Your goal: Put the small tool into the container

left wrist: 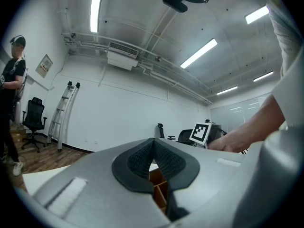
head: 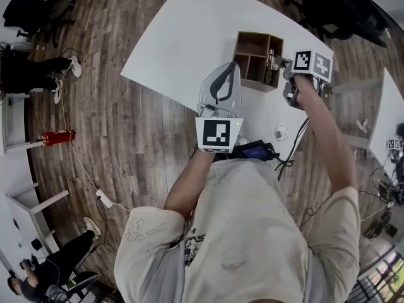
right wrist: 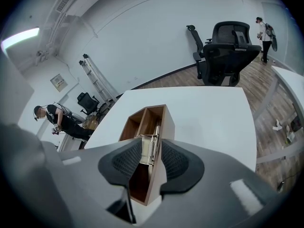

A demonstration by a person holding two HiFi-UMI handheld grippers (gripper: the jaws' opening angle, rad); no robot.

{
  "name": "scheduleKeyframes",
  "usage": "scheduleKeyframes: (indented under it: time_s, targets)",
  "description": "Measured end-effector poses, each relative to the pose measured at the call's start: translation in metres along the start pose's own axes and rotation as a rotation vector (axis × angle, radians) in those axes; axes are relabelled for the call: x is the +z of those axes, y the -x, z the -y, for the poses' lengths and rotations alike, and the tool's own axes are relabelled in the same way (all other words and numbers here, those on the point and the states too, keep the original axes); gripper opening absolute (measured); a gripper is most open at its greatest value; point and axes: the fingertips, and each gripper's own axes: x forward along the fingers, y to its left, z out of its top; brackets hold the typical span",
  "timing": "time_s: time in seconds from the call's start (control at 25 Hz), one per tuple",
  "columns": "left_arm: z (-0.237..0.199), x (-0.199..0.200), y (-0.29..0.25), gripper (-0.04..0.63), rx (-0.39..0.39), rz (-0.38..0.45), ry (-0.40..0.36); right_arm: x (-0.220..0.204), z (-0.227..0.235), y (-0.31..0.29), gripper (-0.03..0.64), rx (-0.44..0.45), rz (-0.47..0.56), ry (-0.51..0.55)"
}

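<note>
White worktop (head: 189, 36) over wood flooring. At 1 o'clock, the right claw (right wrist: 152, 142) pinches the small metal tool (right wrist: 147, 152) over the wooden box's (right wrist: 168, 122) 3 o'clock compartment, seemingly for dropping in. The left claw (left wrist: 153, 141), closed and empty, idles at 12 o'clock.

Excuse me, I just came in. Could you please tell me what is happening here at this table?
A person works at a white table with a hand-held gripper in each hand. The right hand-held gripper is closed on a small metal tool and holds it over the wooden container, in line with one of its compartments; the tool is not released yet. The left hand-held gripper is shut with nothing in it, near the person's body and apart from the container.
</note>
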Motion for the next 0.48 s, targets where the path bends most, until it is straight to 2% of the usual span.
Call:
scheduleKeyframes:
  time_s: [0.24, 0.48]
  targets:
    - [0.0004, 0.0011, 0.0003, 0.014, -0.004, -0.001, 0.000, 0.0015, -0.0004, 0.0024, 0.118, -0.023, 0.022, 0.030]
    - [-0.0018, 0.0028, 0.0000, 0.014, -0.004, 0.000, -0.004, 0.0050, -0.0002, 0.0059, 0.048, -0.077, 0.059, 0.100]
